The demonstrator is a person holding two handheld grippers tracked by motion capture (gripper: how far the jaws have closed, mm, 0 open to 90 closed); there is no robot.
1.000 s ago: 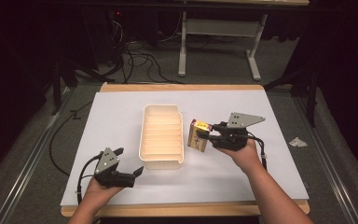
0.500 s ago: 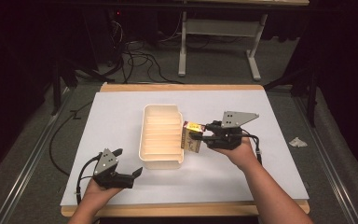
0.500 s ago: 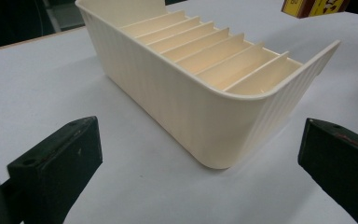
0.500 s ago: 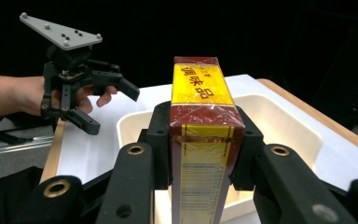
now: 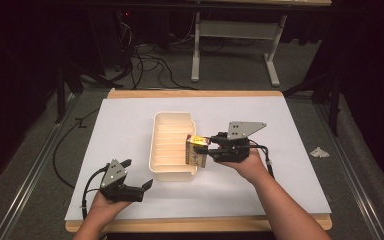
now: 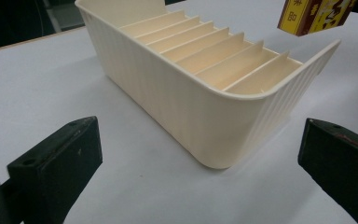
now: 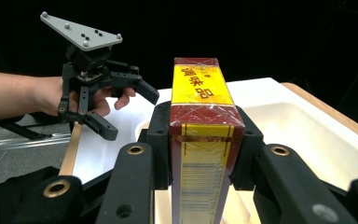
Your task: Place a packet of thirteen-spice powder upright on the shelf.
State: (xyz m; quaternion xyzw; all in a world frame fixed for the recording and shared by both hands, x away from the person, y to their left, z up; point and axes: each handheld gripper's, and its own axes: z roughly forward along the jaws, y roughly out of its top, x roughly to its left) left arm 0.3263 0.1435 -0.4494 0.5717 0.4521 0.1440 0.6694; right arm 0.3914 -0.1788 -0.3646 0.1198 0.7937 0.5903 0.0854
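Note:
A cream slotted tray (image 5: 172, 127) (image 6: 182, 98) (image 7: 303, 135) stands in the middle of the white table sheet. My right gripper (image 5: 203, 147) (image 7: 205, 140) is shut on a red-and-yellow box (image 5: 197, 150) (image 7: 200, 121) with a barcode, held at the tray's right rim near its front end. That box (image 6: 314, 16) also hangs above the tray's far corner in the left gripper view. My left gripper (image 5: 139, 189) (image 6: 196, 182) stands open low over the table, just off the tray's front left corner, nothing between its jaws. The left gripper (image 7: 121, 109) is in sight beyond the box.
The white sheet (image 5: 290, 130) covers a wooden table (image 5: 195, 93). A crumpled scrap (image 5: 319, 152) lies on the floor at the right. Cables (image 5: 145, 60) and a white frame stand (image 5: 235, 35) are behind the table.
My right gripper has carried the box leftward and a little nearer, from beside the tray to its right rim. The left gripper has barely moved.

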